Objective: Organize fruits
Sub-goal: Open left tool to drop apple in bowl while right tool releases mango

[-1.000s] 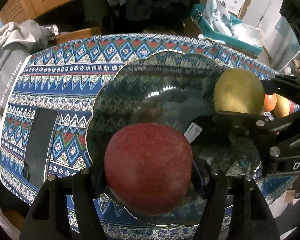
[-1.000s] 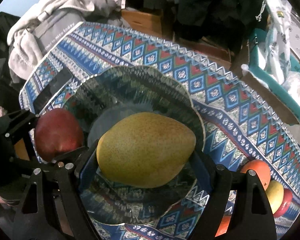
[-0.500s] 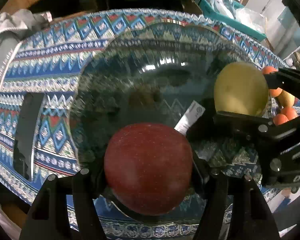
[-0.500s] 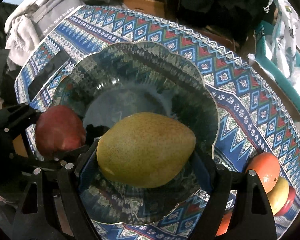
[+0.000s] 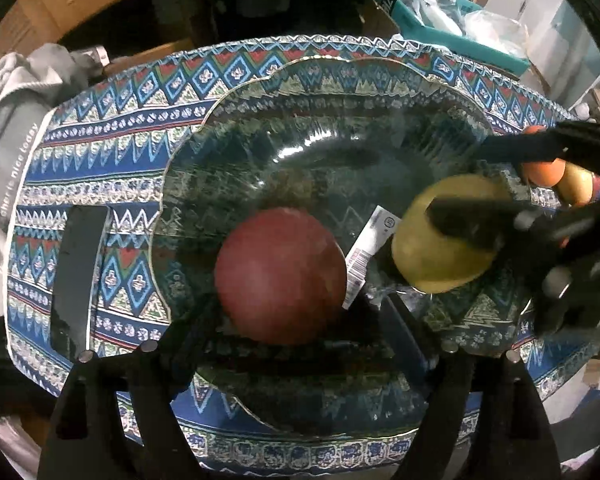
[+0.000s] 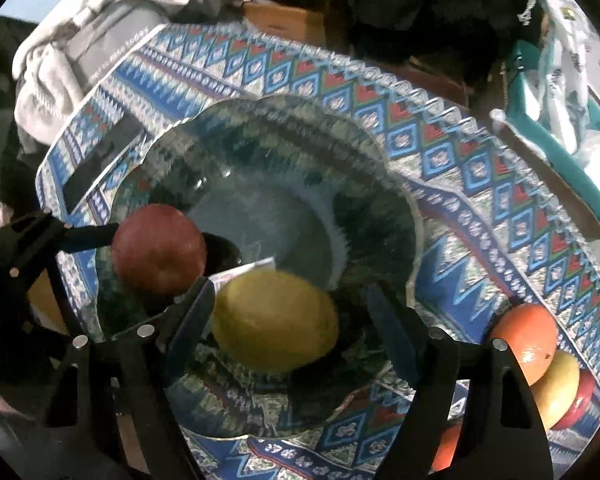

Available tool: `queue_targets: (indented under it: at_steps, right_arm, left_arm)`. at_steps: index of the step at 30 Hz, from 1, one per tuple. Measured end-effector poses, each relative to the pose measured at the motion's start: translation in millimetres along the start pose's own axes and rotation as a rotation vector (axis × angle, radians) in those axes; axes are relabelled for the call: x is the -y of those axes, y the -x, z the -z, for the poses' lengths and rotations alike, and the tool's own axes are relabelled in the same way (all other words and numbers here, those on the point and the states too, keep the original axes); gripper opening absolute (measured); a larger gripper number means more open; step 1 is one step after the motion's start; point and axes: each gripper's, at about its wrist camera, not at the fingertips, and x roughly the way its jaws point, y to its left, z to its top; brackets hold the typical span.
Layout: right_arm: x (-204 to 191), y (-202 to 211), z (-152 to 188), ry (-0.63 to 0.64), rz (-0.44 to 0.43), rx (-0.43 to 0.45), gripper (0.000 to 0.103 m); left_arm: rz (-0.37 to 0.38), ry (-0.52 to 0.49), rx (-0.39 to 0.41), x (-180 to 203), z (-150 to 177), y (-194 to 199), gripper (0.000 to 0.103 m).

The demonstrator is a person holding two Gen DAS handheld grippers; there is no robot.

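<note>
The red apple [image 5: 280,276] and the yellow-green pear [image 6: 274,322] both lie inside the glass bowl [image 5: 340,120], a clear scalloped dish set on the patterned cloth [image 5: 112,128] that covers the worktop. The apple sits left of the pear, and a white label [image 5: 370,252] on the bowl floor shows between them.

The left gripper [image 5: 300,344] is spread wide; its fingers flank the apple with a visible gap on each side and do not touch it. The right gripper [image 6: 292,320] is likewise spread; the pear lies between its fingers, close to the left one and clear of the right one.

In the left wrist view, a finger of the right gripper crosses in front of the pear and hides part of its upper surface. In the right wrist view, one finger of the left gripper reaches the apple's far-left side; whether it touches cannot be determined.

Outside the bowl, to its right, further fruit rests on the cloth: an orange [image 6: 524,340], a yellow fruit [image 6: 558,388] just beside it and a red fruit [image 6: 580,400] behind that. The right wrist view shows these plainly; the left wrist view shows them only in part, behind the right gripper. A flat black object [image 5: 76,276] lies on the cloth left of the bowl. A grey garment [image 5: 8,120] hangs over the worktop's left edge. A teal bin [image 5: 440,28] stands beyond the far right edge.
</note>
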Motion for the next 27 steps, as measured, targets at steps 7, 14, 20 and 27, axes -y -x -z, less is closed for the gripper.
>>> queue_targets:
  at_steps: [7,14,20,27]
  right_arm:
    - [10.0,33.5,-3.4,-0.042,-0.004,0.082,0.08]
    - [19.3,68.0,1.1,-0.07,0.007,0.149,0.08]
    - [31.3,95.7,10.9,-0.078,0.031,0.192,0.08]
    - [57.7,128.7,29.2,-0.115,0.053,0.232,0.08]
  left_arm:
    - [-0.018,-0.001,0.038,3.2,-5.9,23.7,0.084]
    - [-0.003,-0.008,0.078,12.7,-8.8,40.6,0.084]
    - [0.017,-0.022,0.116,26.6,-18.6,58.0,0.084]
    - [0.057,-0.042,0.148,51.5,-30.7,78.8,0.084]
